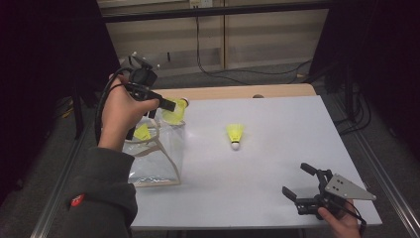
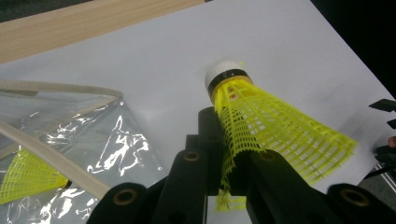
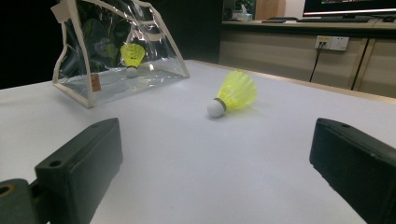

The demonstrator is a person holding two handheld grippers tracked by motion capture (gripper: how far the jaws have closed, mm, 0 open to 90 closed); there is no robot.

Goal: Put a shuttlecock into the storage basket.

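Observation:
My left gripper [image 1: 168,105] is raised over the open top of a clear plastic pouch [image 1: 156,161] and is shut on the skirt of a yellow shuttlecock [image 2: 261,126]. A second yellow shuttlecock [image 1: 142,132] lies inside the pouch; in the right gripper view that shuttlecock [image 3: 132,57] shows through the clear wall. A third shuttlecock [image 1: 235,134] lies on its side in the middle of the white table [image 1: 277,188], cork toward me. My right gripper [image 1: 298,181] rests low at the table's near right corner, its jaws wide apart and empty.
A strip of bare wood [image 1: 237,92] runs along the table's far edge. Cables [image 1: 247,74] trail on the floor beyond it. Metal rails [image 1: 386,168] flank the table on both sides.

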